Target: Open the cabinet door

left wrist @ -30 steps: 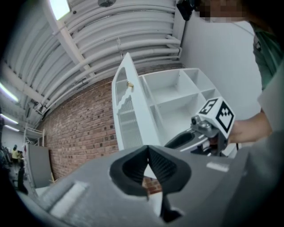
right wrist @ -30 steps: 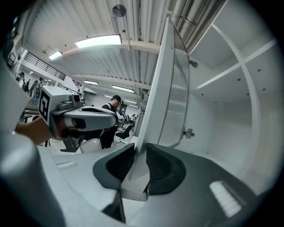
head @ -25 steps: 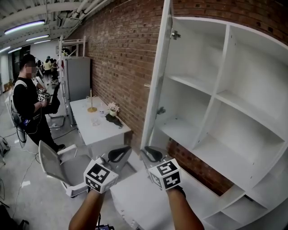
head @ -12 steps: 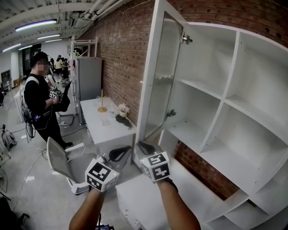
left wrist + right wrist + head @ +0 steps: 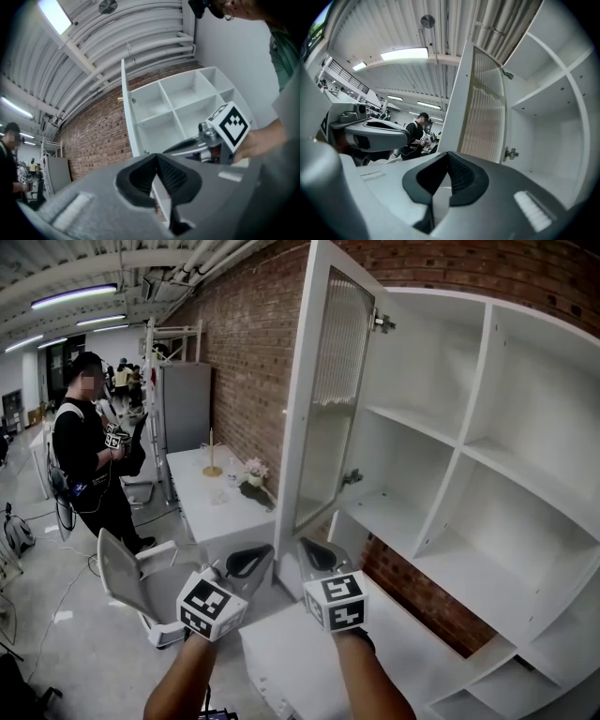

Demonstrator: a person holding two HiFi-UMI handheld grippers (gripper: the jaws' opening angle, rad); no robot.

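The white cabinet (image 5: 469,484) stands against the brick wall with bare shelves. Its door (image 5: 323,399), a white frame round ribbed glass, stands swung out to the left, hinges on the right. My right gripper (image 5: 317,554) is shut and empty, just right of the door's lower corner and not touching it. My left gripper (image 5: 248,563) is also shut and empty, a little left of the door. In the right gripper view the shut gripper (image 5: 447,154) points up at the door (image 5: 483,108). In the left gripper view the shut gripper (image 5: 157,157) faces the door's edge (image 5: 127,112).
A person in black (image 5: 84,456) stands at the left holding grippers. A white table (image 5: 220,512) with flowers and a candlestick runs along the brick wall (image 5: 244,343). A grey chair (image 5: 122,577) sits near my left arm. A white low unit (image 5: 300,652) lies below my hands.
The door has swung from nearly edge-on to showing its ribbed glass. My right gripper has drawn slightly right and down from the door's lower edge. The left gripper has barely moved.
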